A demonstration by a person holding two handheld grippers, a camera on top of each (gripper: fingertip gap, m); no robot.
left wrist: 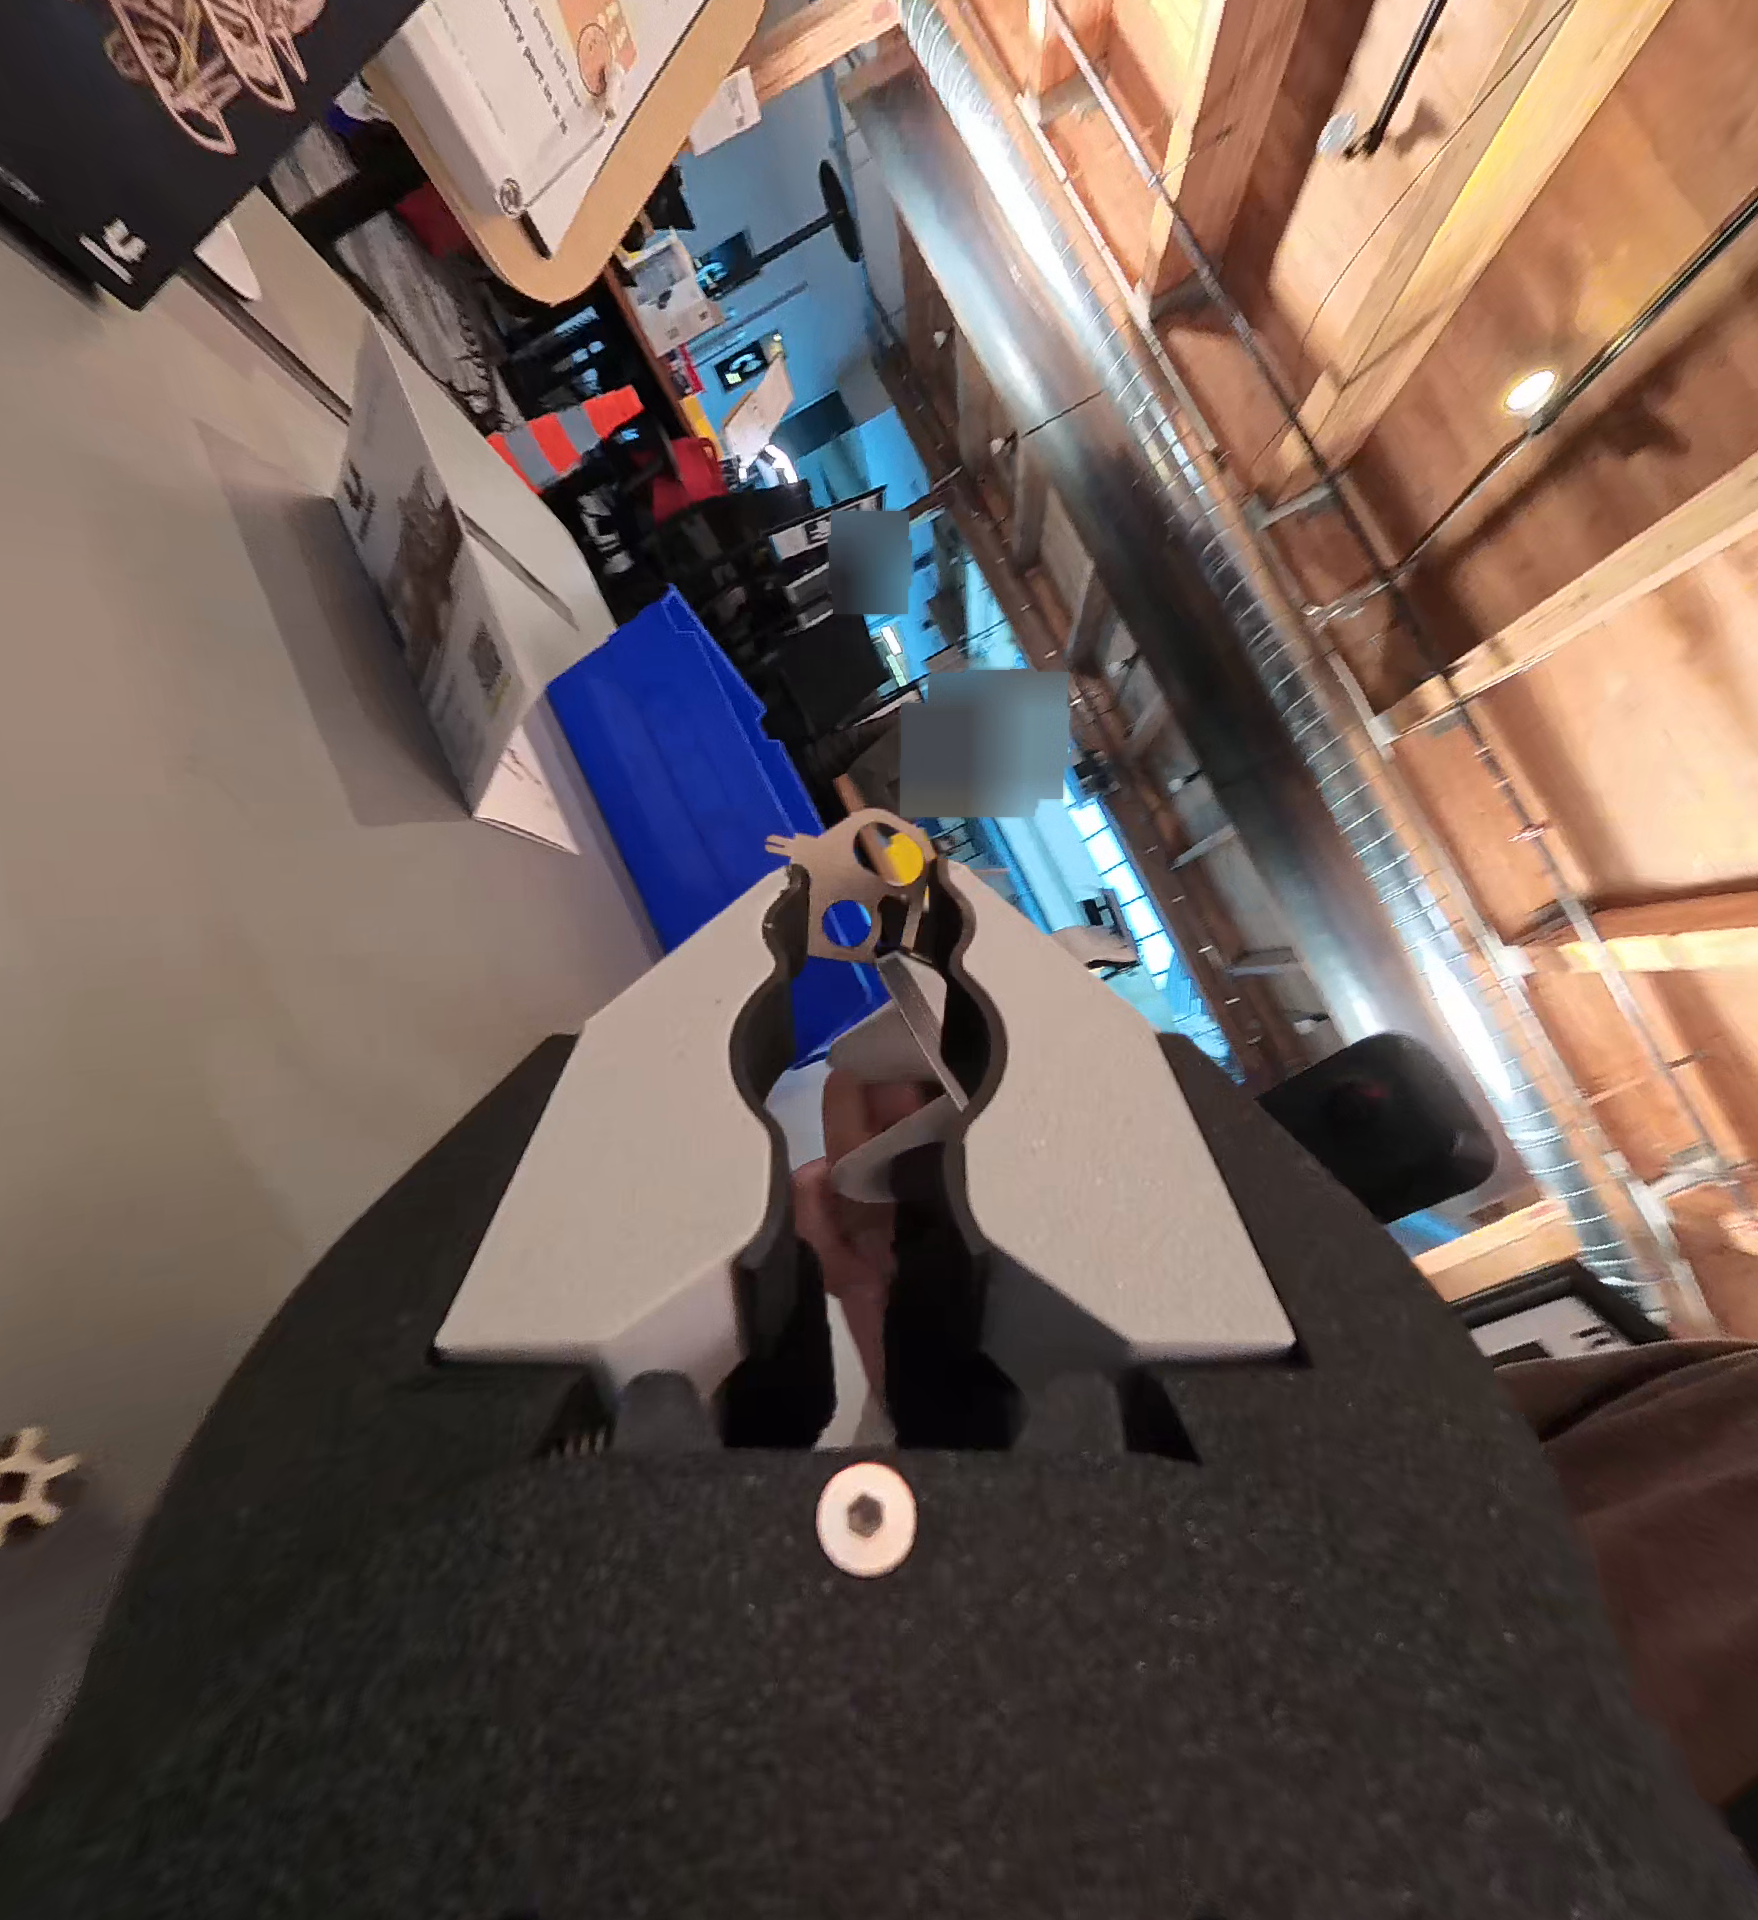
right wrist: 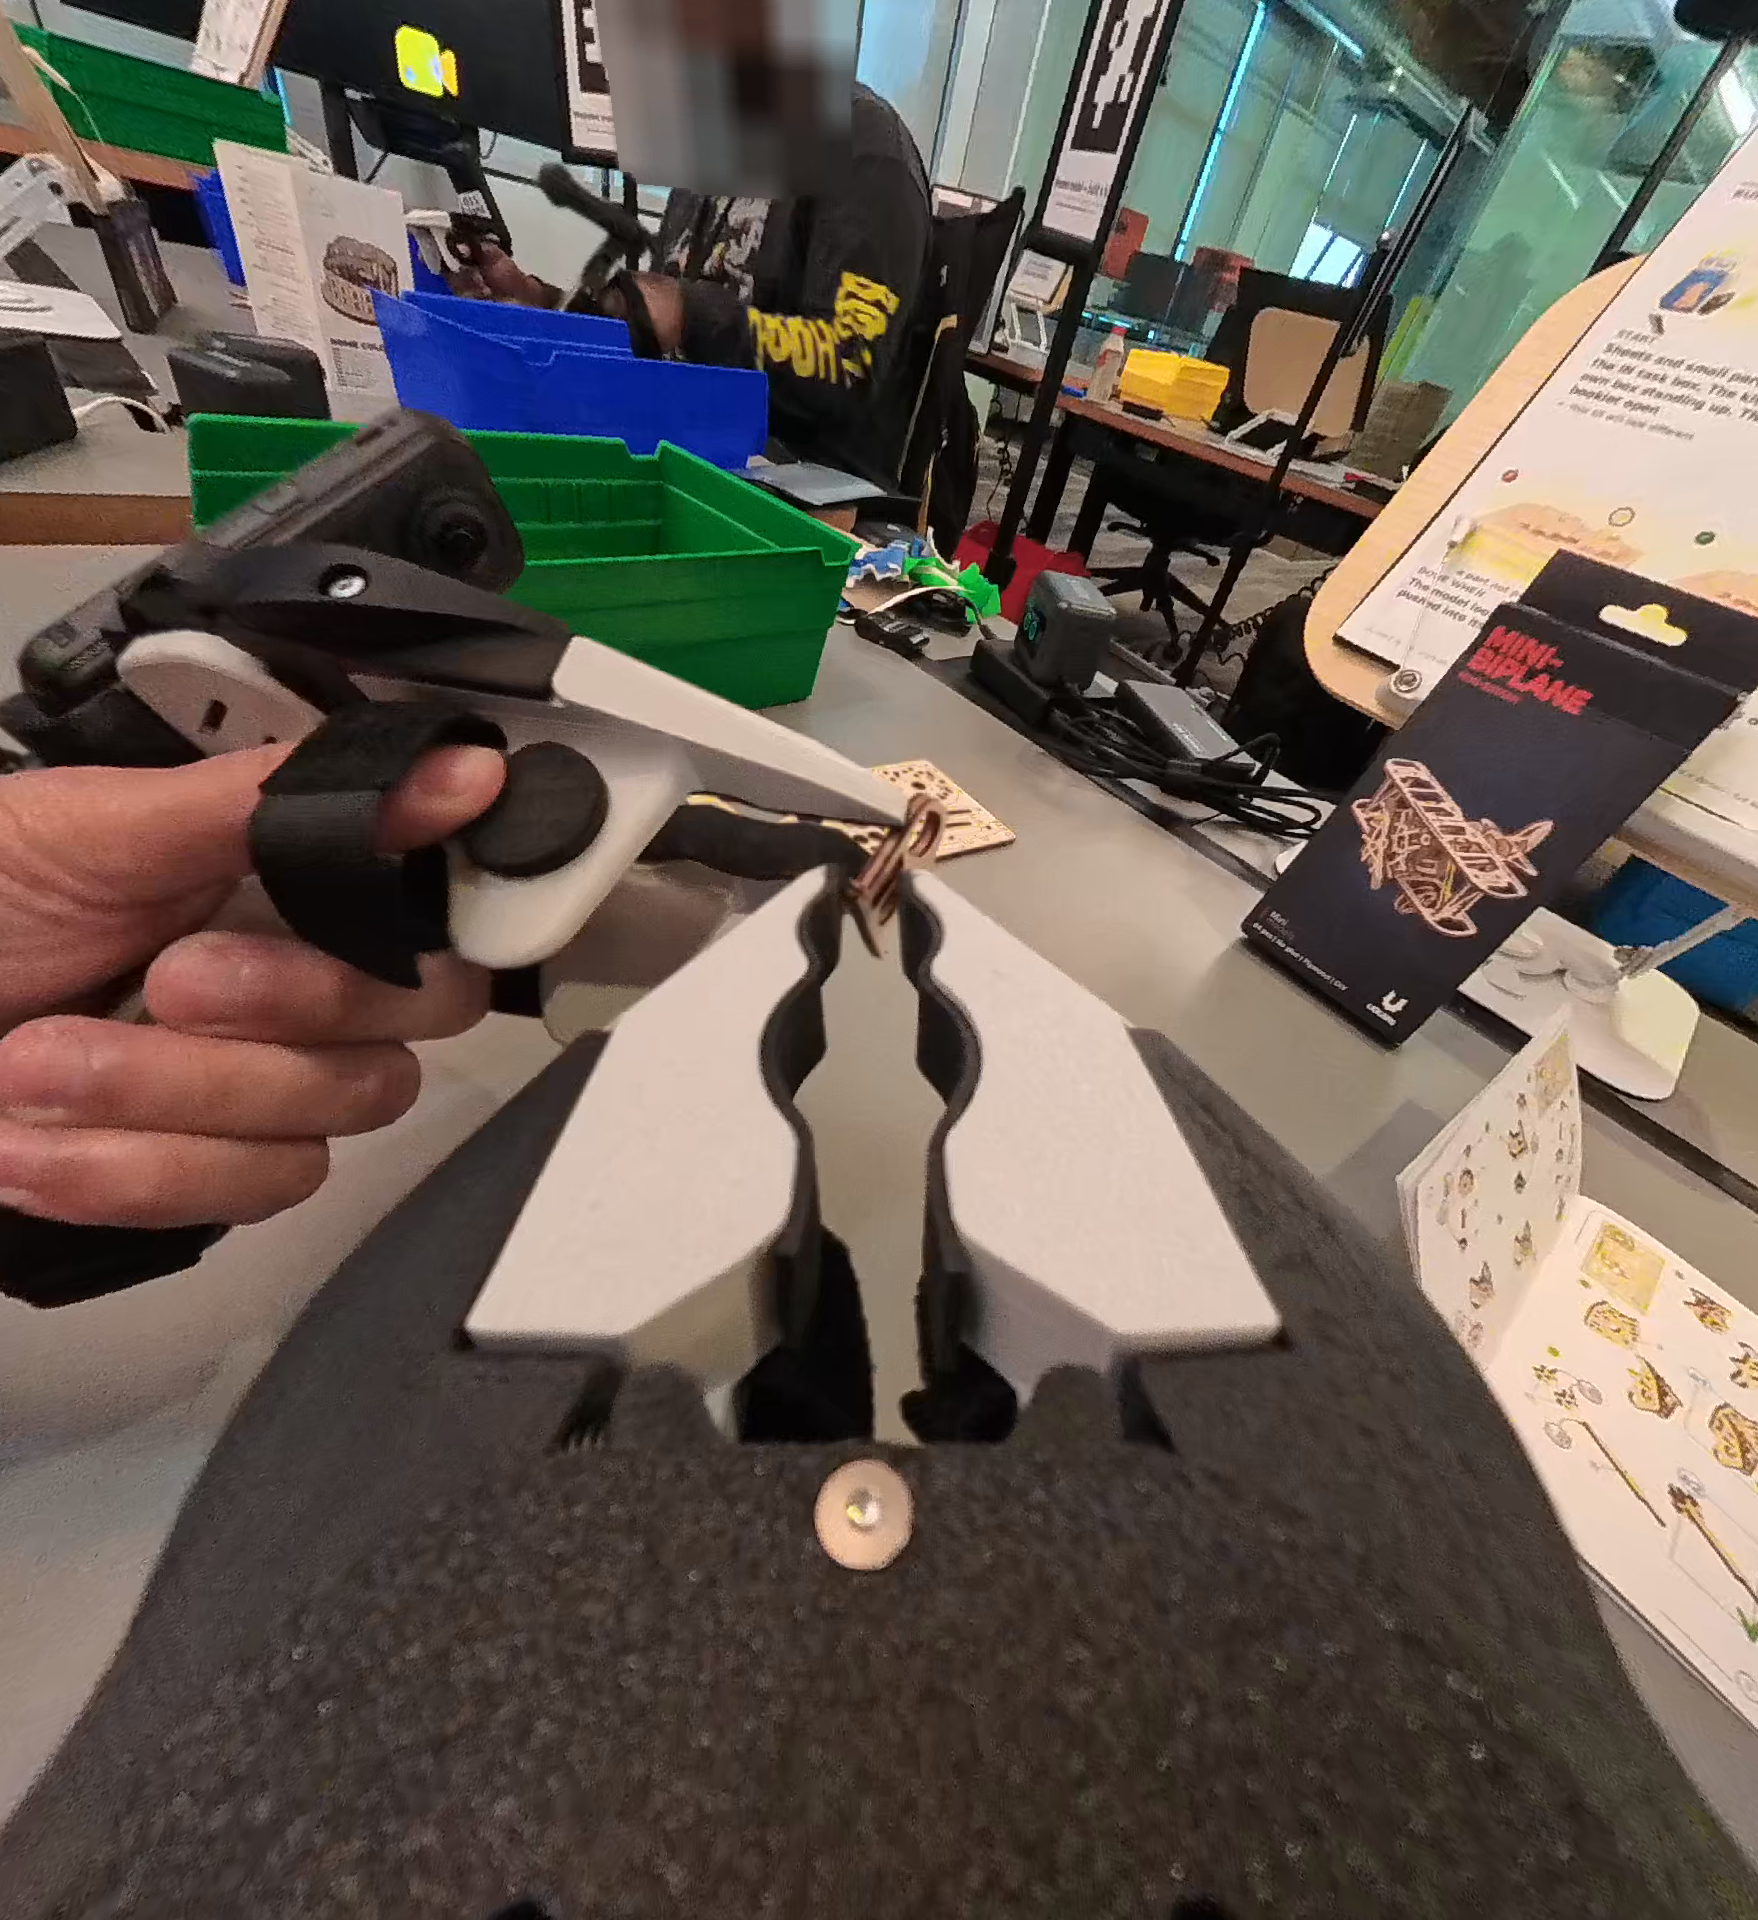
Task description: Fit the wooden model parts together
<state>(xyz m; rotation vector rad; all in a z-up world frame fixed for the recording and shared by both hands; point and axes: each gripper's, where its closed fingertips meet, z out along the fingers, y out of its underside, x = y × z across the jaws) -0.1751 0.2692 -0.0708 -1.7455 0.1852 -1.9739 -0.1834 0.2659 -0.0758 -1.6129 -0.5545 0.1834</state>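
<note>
While both tools are lifted clear of the grey table (right wrist: 1114, 894), I have them meeting tip to tip above it. My left gripper (left wrist: 859, 914) is closed down on a small flat wooden plate (left wrist: 859, 899) with two round holes; the plate stands proud of the tips, tilted, and a thin sliver runs back from it between the fingers. From the right wrist view, my right gripper (right wrist: 870, 899) has its jaws nearly together at the tips, with a small wooden part (right wrist: 890, 868) caught there edge-on. The left gripper (right wrist: 885, 821) reaches in from the left and its tip touches that same cluster of wood. I cannot tell from either view whether each tool holds its own piece or both pinch one.

As for progress, I judge the joint is being attempted right now and is not yet visibly seated. Plenty looks left: a cut wooden sheet (right wrist: 942, 805) lies flat on the table beyond the tips, and a loose cross-shaped wooden piece (left wrist: 2, 1491) sits alone on the table near its edge in the left wrist view. The black kit box (right wrist: 1509, 821) stands upright toward the right side of the table, and the open instruction booklet (right wrist: 1644, 1361) stands near the right edge.
</note>
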